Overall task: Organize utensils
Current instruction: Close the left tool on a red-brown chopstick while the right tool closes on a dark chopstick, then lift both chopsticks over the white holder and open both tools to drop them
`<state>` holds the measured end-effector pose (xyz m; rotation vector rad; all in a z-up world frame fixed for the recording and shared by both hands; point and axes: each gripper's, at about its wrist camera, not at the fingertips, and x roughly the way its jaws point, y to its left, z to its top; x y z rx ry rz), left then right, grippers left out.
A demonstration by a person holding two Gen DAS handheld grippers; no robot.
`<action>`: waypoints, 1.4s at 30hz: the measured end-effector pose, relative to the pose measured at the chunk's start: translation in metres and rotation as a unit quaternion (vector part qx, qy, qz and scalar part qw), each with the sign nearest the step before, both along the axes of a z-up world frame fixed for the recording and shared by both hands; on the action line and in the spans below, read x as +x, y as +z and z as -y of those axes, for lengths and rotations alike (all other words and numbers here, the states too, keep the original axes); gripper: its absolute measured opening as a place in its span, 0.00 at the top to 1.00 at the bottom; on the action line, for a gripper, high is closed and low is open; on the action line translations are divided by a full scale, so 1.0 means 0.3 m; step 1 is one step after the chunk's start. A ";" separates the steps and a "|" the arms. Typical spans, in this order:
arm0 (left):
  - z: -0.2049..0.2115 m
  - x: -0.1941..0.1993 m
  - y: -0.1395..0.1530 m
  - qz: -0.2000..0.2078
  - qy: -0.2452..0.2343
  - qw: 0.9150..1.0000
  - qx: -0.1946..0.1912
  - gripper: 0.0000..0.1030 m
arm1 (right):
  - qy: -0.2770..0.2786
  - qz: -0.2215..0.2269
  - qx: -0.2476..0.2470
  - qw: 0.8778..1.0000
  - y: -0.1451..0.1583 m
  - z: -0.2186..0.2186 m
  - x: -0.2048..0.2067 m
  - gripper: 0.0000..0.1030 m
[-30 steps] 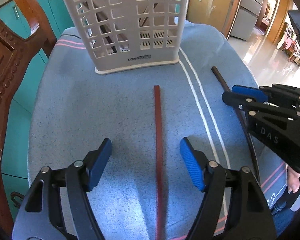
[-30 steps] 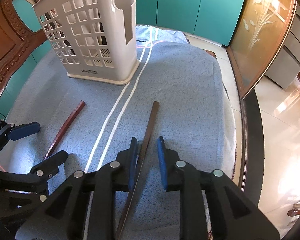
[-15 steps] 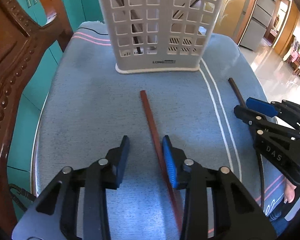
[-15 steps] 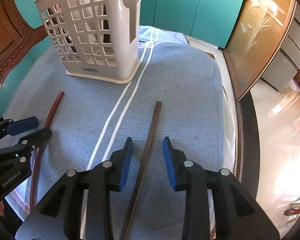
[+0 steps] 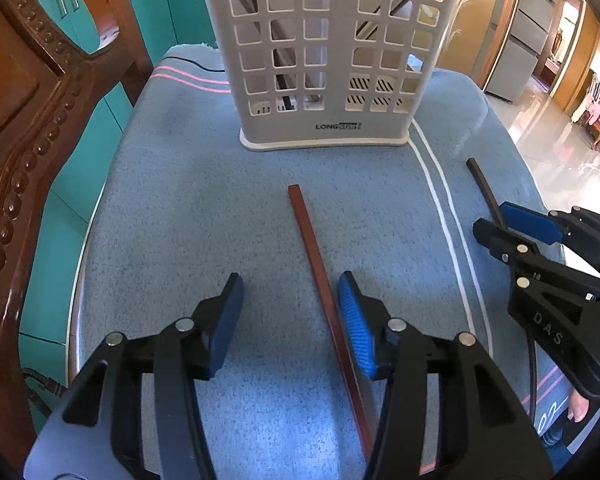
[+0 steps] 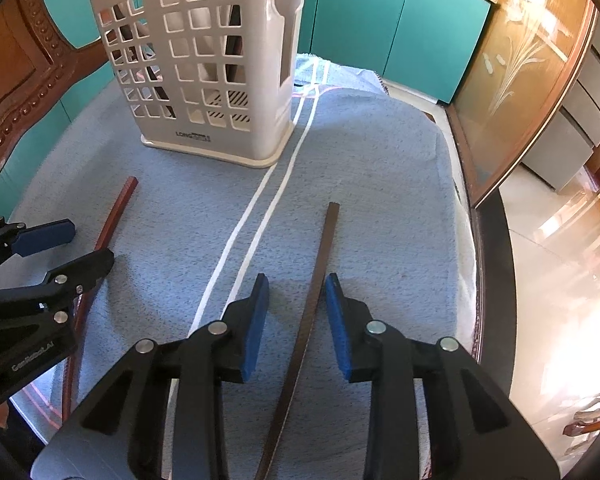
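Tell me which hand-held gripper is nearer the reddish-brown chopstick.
Left. The left hand-held gripper straddles the reddish-brown chopstick, jaws open, stick beside its right finger. The right hand-held gripper sits across the white stripes, around the dark chopstick.

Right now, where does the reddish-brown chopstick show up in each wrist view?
Left wrist view: the reddish-brown chopstick runs up the centre on the blue towel, between the open left tongs, close beside the right pad.
Right wrist view: reddish-brown chopstick at far left, passing behind the left tongs.
Shared landmark: white utensil basket.
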<state>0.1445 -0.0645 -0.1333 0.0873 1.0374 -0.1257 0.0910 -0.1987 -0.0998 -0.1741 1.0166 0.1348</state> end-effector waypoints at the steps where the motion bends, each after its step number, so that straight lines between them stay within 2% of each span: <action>1: 0.004 0.006 -0.001 0.000 0.000 1.000 0.001 0.51 | 0.001 -0.001 0.002 1.000 0.000 0.000 0.001 0.73; 4: 0.005 0.007 -0.003 0.002 0.001 1.000 0.001 0.51 | 0.008 -0.006 0.014 1.000 0.000 0.003 0.000 0.82; 6: 0.007 0.006 -0.002 0.003 -0.002 1.000 -0.005 0.57 | 0.013 -0.009 0.022 1.000 0.001 0.002 -0.001 0.90; 7: 0.008 0.007 -0.003 0.003 -0.003 1.000 -0.006 0.59 | 0.015 -0.010 0.024 1.000 0.003 0.001 0.001 0.91; 10: 0.017 0.005 0.000 0.006 -0.009 1.000 -0.010 0.74 | 0.016 -0.009 0.029 0.999 0.002 -0.002 0.002 0.93; 12: 0.024 0.004 0.003 0.008 -0.013 1.000 -0.010 0.89 | 0.015 -0.009 0.035 0.999 0.003 0.002 0.002 0.94; 15: 0.024 0.004 0.012 0.016 -0.010 1.000 -0.016 0.93 | 0.010 0.001 0.045 0.999 0.021 0.011 -0.002 0.94; 19: 0.010 -0.008 0.068 0.047 -0.001 0.998 -0.029 0.93 | 0.004 0.029 0.063 0.998 0.082 0.037 -0.015 0.94; 26: -0.023 -0.100 0.237 0.127 -0.008 0.989 -0.071 0.93 | 0.017 0.100 0.121 0.987 0.276 0.096 -0.116 0.94; 31: -0.033 -0.187 0.357 0.199 -0.019 0.976 -0.087 0.93 | 0.028 0.155 0.167 0.973 0.403 0.158 -0.217 0.94; 34: -0.043 -0.251 0.455 0.252 -0.021 0.962 -0.101 0.93 | 0.028 0.181 0.196 0.963 0.485 0.211 -0.246 0.94; 37: -0.058 -0.285 0.585 0.300 -0.022 0.946 -0.122 0.93 | 0.032 0.207 0.227 0.951 0.596 0.230 -0.265 0.94; 39: -0.066 -0.300 0.694 0.341 -0.022 0.931 -0.127 0.93 | 0.037 0.227 0.245 0.942 0.673 0.241 -0.252 0.94; 42: -0.080 -0.270 0.821 0.382 -0.011 0.913 -0.142 0.93 | 0.037 0.258 0.261 0.929 0.798 0.250 -0.204 0.94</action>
